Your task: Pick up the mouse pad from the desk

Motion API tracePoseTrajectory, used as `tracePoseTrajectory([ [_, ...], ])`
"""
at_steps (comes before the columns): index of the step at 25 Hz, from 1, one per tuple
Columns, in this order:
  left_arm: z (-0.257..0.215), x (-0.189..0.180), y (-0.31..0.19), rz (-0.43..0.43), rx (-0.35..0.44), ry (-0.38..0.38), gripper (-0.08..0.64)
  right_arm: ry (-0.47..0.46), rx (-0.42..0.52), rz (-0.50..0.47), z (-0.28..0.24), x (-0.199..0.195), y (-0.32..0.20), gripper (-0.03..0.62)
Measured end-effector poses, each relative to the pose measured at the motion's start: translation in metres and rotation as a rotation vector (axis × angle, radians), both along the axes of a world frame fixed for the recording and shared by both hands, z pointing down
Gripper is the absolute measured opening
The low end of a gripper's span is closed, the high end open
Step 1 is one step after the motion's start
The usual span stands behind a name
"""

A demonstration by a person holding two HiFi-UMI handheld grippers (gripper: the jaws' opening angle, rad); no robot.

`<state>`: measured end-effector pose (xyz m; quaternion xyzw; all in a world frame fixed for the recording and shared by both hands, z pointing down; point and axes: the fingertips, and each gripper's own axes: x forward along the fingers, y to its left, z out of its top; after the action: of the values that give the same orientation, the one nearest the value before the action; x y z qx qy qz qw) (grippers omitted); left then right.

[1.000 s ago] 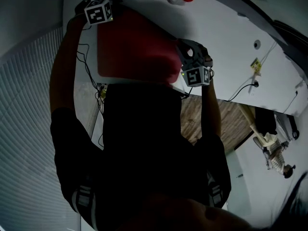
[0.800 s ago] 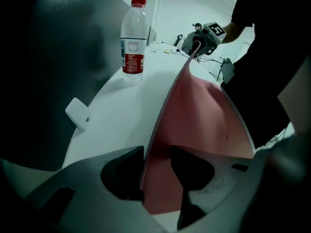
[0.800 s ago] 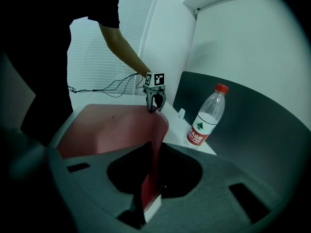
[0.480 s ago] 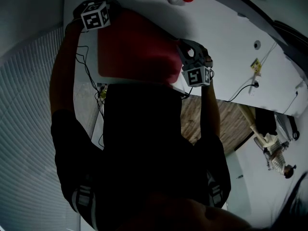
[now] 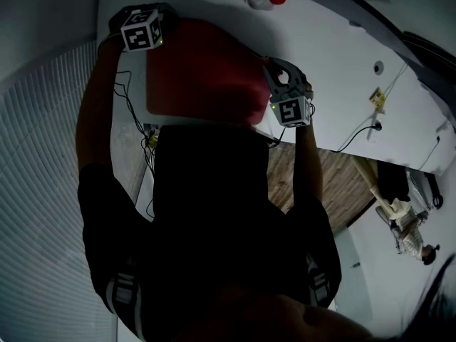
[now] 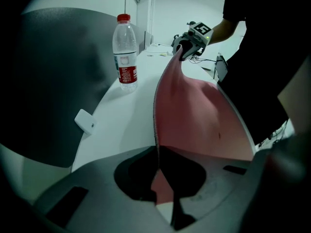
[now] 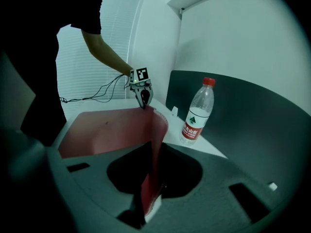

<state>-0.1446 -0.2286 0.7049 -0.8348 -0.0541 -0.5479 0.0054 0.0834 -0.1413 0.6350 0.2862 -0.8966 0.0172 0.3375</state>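
Left gripper (image 6: 158,178) had jaws that had just been closing and pinched one corner of the red mouse pad (image 6: 194,115); right gripper (image 7: 150,191) pinched the other. White desk (image 5: 320,48) bore the pad's front part, its rear edge raised; water bottle (image 6: 125,52) stood nearby

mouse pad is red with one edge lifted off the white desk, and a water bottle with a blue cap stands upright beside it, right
Not quite: the cap on the water bottle is red, not blue, as the left gripper view shows. The red mouse pad does have one edge lifted off the white desk, with the bottle upright beside it.
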Motion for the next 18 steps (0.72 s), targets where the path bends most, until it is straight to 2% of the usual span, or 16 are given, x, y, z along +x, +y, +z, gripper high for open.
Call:
tracePoseTrajectory([
  [3, -0.006, -0.002, 0.005, -0.006, -0.024, -0.001, 0.018, -0.019, 0.000, 0.031, 0.000, 0.002, -0.001, 0.037],
  [6, -0.017, -0.003, 0.010, -0.016, -0.036, 0.010, 0.017, -0.083, 0.003, 0.076, -0.007, 0.001, -0.004, 0.037],
  [18, -0.052, -0.006, 0.037, 0.005, -0.006, -0.006, 0.017, -0.120, 0.009, 0.153, -0.017, 0.007, 0.003, 0.037],
])
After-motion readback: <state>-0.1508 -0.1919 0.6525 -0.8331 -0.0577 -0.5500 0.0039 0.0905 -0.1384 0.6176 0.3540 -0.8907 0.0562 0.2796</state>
